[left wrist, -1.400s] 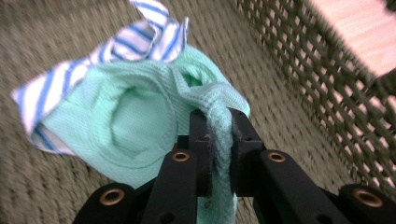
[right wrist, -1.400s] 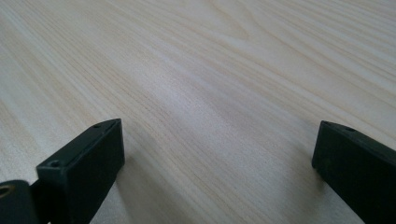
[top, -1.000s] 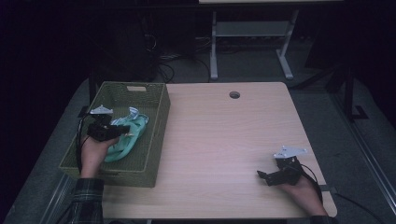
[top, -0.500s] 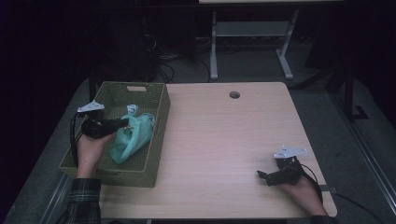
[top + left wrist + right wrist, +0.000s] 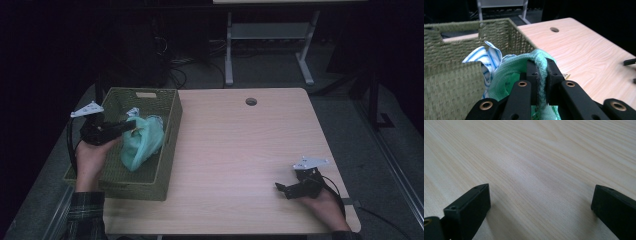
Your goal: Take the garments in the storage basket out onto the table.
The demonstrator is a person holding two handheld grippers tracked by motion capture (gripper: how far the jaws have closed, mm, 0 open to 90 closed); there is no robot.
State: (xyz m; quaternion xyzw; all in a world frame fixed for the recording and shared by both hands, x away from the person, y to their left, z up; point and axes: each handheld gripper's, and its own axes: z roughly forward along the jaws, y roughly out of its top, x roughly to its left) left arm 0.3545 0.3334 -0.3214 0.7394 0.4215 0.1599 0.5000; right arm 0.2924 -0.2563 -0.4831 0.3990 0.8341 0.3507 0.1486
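A green woven basket (image 5: 167, 131) stands on the left part of the wooden table (image 5: 240, 150). My left gripper (image 5: 134, 126) is shut on a mint-green cloth (image 5: 141, 142), which hangs from the jaws above the basket. In the left gripper view the cloth's (image 5: 511, 72) hem is pinched between the two black pads of my left gripper (image 5: 541, 72). A blue-and-white striped cloth (image 5: 486, 56) sits behind it inside the basket (image 5: 451, 82). My right gripper (image 5: 280, 188) rests on the table near its front right corner, jaws wide apart over bare wood (image 5: 536, 170).
A round cable hole (image 5: 251, 101) lies near the table's far edge. Beyond the table stand a white desk frame (image 5: 270, 45) and cables on a dark floor. The table's right edge runs close to my right hand.
My left gripper has risen and drawn back toward the basket's left side, lifting the mint-green cloth up out of the basket. The right gripper has stayed where it was.
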